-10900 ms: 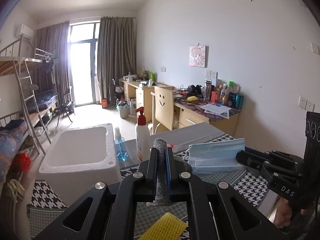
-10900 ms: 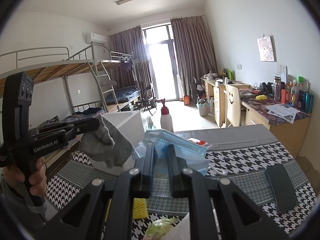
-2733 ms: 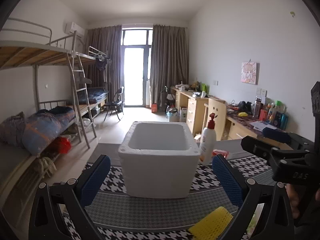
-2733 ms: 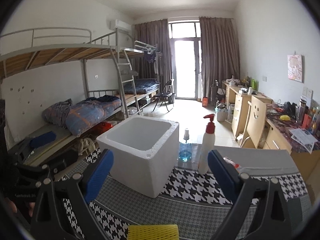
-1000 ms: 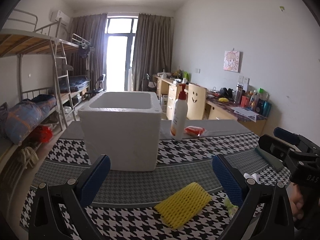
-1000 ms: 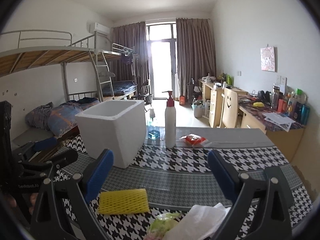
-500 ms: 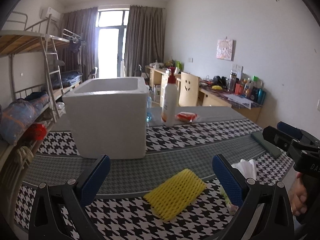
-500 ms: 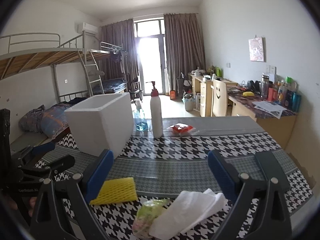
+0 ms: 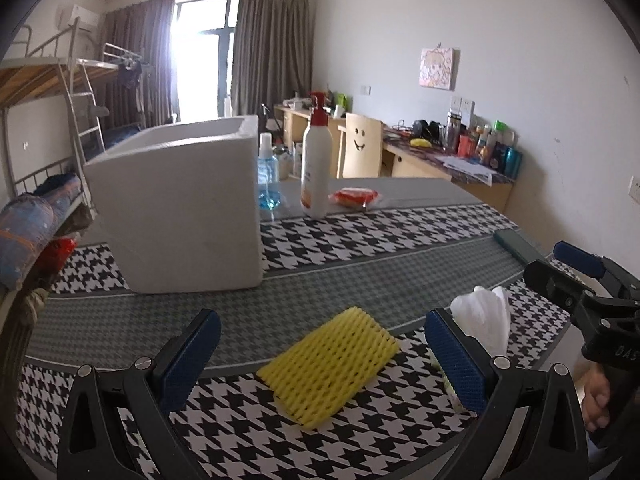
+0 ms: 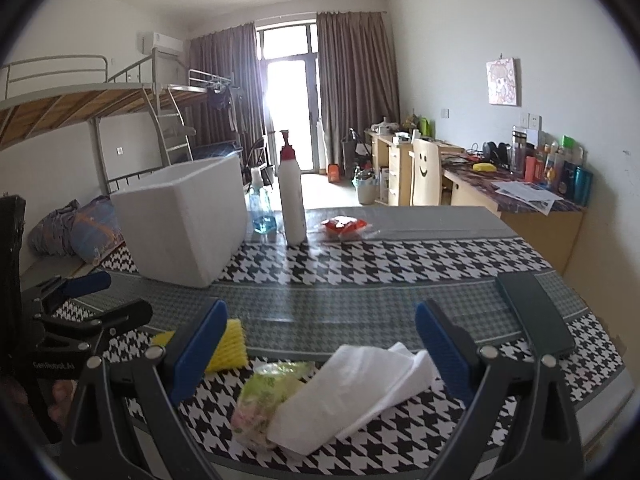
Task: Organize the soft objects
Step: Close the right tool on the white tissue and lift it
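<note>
Dormitory room: bunk beds, curtained window, desks along the wall. Black-and-white houndstooth tablecloth point(image 9: 360, 236) over the work table.

Left gripper point(image 9: 320, 354): jaws spread wide, nothing held, poised low over yellow foam-net sleeve point(image 9: 330, 364), which lies flat between the blue pads point(image 9: 454, 354). Right gripper point(image 10: 320, 344): likewise spread and empty, aimed at crumpled white tissue sheet point(image 10: 352, 392), which rests partly on a green-and-pink soft packet point(image 10: 264, 394) near the table's front edge.

Large white polystyrene box point(image 9: 180, 208): open-topped, upright, well behind the sleeve; judged the likely receptacle. Interior not visible from either view.

Step in hand, by judgement: reaching for the next soft items, none yet gripped. Next move calls for lowering, closing lightly on the sleeve and on the tissue, lifting, carrying over the box rim.

Other items: white pump bottle with red top point(image 9: 316, 168), blue-liquid spray bottle point(image 9: 267, 178) just beside the box, red wrapped packet point(image 9: 354, 196), dark flat phone-like slab point(image 10: 534, 312) at the right. None across the path to the box; pump bottle near its far corner, worth avoiding.
</note>
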`<state>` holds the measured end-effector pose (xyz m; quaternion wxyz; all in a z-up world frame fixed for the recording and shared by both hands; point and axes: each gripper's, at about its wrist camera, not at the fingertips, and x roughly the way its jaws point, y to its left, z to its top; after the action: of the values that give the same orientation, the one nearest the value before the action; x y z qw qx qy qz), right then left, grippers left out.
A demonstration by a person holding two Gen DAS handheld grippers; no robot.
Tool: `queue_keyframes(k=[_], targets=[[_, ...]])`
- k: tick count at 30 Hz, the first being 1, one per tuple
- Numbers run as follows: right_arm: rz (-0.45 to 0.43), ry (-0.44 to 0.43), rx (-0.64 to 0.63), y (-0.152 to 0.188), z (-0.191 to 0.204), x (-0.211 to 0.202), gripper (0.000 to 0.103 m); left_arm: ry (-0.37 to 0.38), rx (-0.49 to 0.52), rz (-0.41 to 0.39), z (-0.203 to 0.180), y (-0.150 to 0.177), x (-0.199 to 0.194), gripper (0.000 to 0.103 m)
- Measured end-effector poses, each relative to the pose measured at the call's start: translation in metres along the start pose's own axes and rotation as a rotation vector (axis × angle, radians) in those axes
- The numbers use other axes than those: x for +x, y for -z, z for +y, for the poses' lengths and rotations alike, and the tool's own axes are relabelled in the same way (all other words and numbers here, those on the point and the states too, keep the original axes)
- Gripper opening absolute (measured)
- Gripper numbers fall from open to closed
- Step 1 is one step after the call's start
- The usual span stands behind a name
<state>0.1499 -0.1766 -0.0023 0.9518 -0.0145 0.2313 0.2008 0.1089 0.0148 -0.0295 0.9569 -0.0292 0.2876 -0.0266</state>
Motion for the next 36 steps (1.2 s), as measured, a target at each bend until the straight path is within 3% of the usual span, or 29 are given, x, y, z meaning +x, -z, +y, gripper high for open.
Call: queue_keyframes(k=[29, 36], targets=[[0.193, 0.052, 0.07, 0.034, -0.027, 0.032, 0.096, -0.01, 0.027, 0.138, -0.008, 0.014, 0.045, 0.102], [0.27, 0.043, 0.11, 0.042, -0.033, 0.044, 0.083, -0.017, 0.037, 0.133, -0.008, 0.011, 0.044, 0.102]])
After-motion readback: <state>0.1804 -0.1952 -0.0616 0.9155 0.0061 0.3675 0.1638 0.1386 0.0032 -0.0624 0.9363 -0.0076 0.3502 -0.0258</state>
